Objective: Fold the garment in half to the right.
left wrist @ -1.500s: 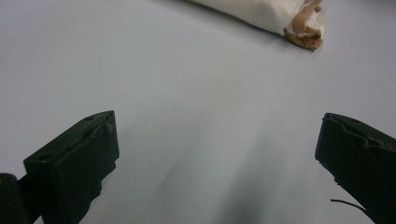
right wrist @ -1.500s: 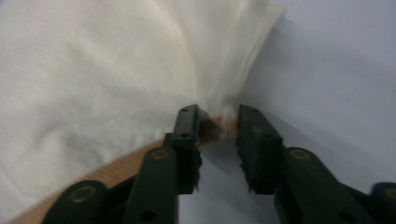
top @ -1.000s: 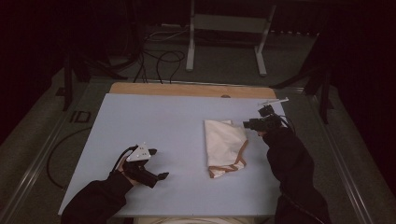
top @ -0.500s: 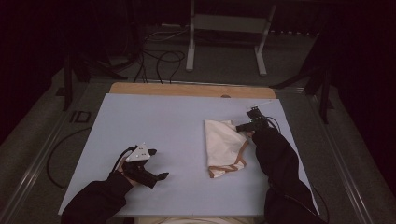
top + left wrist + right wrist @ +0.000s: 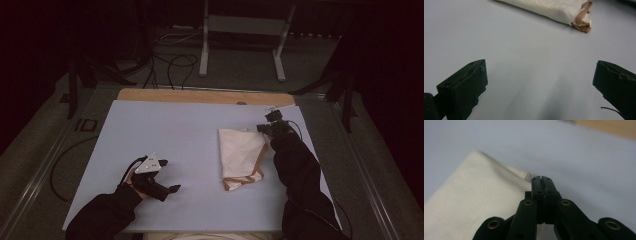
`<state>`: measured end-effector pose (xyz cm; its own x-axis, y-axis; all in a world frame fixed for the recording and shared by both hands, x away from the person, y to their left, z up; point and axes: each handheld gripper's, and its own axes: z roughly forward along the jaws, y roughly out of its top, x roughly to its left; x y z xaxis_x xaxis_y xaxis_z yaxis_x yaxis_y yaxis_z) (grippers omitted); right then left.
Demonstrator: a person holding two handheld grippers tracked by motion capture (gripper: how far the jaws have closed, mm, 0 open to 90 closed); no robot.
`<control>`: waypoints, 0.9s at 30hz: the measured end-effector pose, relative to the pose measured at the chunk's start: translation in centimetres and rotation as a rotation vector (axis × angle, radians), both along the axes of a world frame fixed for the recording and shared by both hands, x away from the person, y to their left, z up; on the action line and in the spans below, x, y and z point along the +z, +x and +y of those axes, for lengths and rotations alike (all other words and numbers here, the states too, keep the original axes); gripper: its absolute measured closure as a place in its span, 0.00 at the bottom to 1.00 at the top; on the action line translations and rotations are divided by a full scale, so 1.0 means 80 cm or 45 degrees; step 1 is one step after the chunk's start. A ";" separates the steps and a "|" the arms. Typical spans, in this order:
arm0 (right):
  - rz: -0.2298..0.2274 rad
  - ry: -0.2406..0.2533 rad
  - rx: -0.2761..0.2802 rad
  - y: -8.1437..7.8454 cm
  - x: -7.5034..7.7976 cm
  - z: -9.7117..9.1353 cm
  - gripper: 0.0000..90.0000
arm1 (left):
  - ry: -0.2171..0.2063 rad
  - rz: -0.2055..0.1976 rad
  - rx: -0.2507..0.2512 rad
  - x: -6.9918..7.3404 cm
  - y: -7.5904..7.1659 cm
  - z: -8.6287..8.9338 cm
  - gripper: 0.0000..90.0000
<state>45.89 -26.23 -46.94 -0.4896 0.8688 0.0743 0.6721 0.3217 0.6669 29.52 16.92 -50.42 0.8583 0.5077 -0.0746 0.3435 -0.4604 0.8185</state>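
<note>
Right gripper point(image 5: 541, 179) pinched on folded cloth's point(image 5: 240, 152) edge — left gripper point(image 5: 539, 82) wide open, holding nothing.

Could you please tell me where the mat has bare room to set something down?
The mat is bare between the left gripper and the folded cloth, and along its far edge. It is crowded where the right gripper meets the cloth's far corner.

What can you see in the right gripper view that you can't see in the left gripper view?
The right gripper view has the right gripper with its fingers pressed together on an edge of the cream cloth, and a wooden strip far off. The left gripper view has the left gripper with fingers wide apart, and the cloth's brown-trimmed end. Both have the cloth and the pale table sheet.
</note>
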 end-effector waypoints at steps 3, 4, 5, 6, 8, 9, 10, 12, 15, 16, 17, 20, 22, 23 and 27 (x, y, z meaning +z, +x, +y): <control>-0.067 0.015 -0.022 -0.001 0.008 -0.001 1.00 | 0.002 0.001 -0.002 0.000 0.000 0.000 0.00; -0.089 0.033 -0.027 -0.001 0.010 -0.001 1.00 | 0.003 0.001 -0.002 0.000 0.000 -0.001 0.00; -0.098 0.048 -0.022 0.000 0.010 -0.001 1.00 | 0.006 0.000 -0.002 -0.001 0.000 -0.001 0.00; -0.093 0.035 -0.024 0.001 0.010 0.000 1.00 | 0.005 0.001 -0.003 -0.001 0.000 -0.001 0.00; -0.093 0.028 -0.017 0.003 0.005 0.000 1.00 | 0.004 -0.001 -0.004 0.000 -0.001 -0.001 0.00; -0.088 0.018 -0.015 0.004 0.002 0.000 1.00 | 0.005 -0.001 -0.005 0.000 -0.001 -0.001 0.00; -0.076 0.015 -0.021 0.005 -0.001 0.000 1.00 | 0.005 -0.001 -0.005 0.000 -0.001 -0.001 0.00; -0.058 0.013 -0.028 0.007 -0.009 -0.002 1.00 | 0.006 -0.001 -0.005 0.000 -0.001 -0.001 0.00; -0.028 -0.001 -0.041 0.011 -0.020 -0.005 1.00 | 0.007 -0.001 -0.008 -0.001 -0.001 -0.002 0.00; -0.022 -0.004 -0.048 0.011 -0.023 -0.006 1.00 | 0.007 0.000 -0.008 -0.001 -0.001 -0.002 0.00; -0.014 0.001 -0.047 0.012 -0.026 -0.007 1.00 | 0.010 -0.001 -0.008 -0.001 -0.001 -0.002 0.00; 0.004 -0.009 -0.041 0.011 -0.033 -0.007 1.00 | 0.011 0.000 -0.009 -0.001 -0.001 -0.003 0.00; 0.014 -0.022 -0.037 0.011 -0.038 -0.007 1.00 | 0.013 -0.001 -0.011 -0.001 -0.002 -0.004 0.00; 0.020 -0.029 -0.030 0.011 -0.040 -0.006 1.00 | 0.013 0.000 -0.012 -0.002 -0.002 -0.004 0.00; 0.057 -0.035 -0.033 0.010 -0.049 -0.005 0.99 | 0.019 0.000 -0.015 -0.002 -0.002 -0.004 0.00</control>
<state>46.70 -26.66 -50.87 -0.4633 0.8833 0.0713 0.7094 0.3215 0.6273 29.36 16.57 -50.56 0.8644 0.4983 -0.0673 0.3380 -0.4766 0.8115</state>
